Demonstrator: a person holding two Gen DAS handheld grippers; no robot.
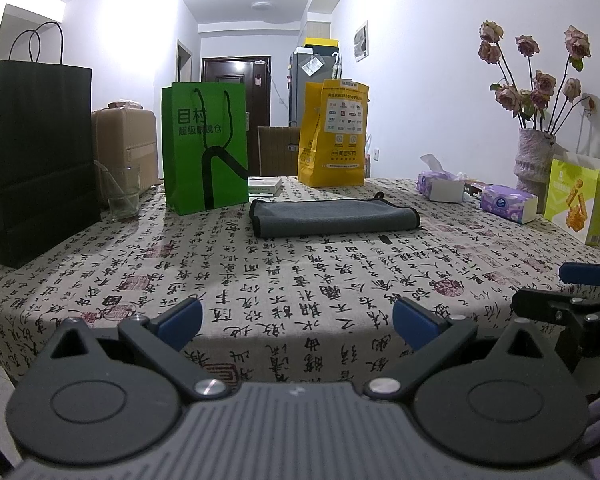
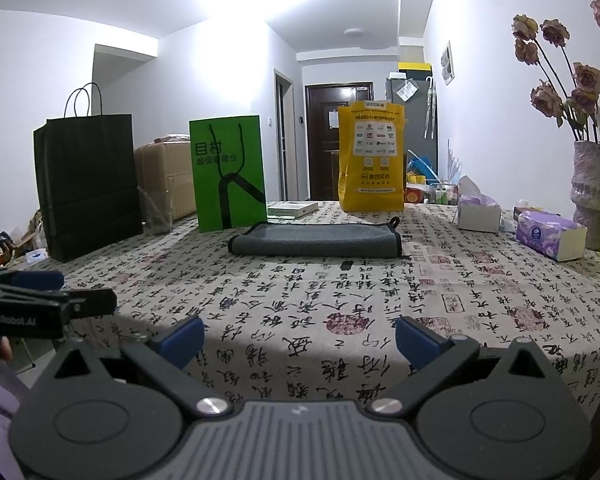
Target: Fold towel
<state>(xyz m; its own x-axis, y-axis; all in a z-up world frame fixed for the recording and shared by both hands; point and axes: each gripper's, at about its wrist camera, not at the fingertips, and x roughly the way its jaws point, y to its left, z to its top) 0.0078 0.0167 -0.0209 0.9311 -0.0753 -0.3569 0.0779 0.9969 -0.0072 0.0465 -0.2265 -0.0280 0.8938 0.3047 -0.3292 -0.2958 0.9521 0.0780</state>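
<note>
A grey towel (image 1: 334,217) with a dark border lies folded flat on the calligraphy-print tablecloth (image 1: 284,280), near the table's far side; it also shows in the right wrist view (image 2: 318,240). A small hanging loop sticks up at its far right corner. My left gripper (image 1: 298,320) is open and empty, at the table's near edge, well short of the towel. My right gripper (image 2: 300,338) is open and empty, also at the near edge. Each gripper shows at the side of the other's view.
Behind the towel stand a black paper bag (image 1: 36,160), a green bag (image 1: 204,148) and a yellow bag (image 1: 334,132). A glass (image 1: 122,192) stands at the left. Tissue packs (image 1: 508,202), a snack box (image 1: 578,196) and a vase of dried roses (image 1: 534,160) line the right.
</note>
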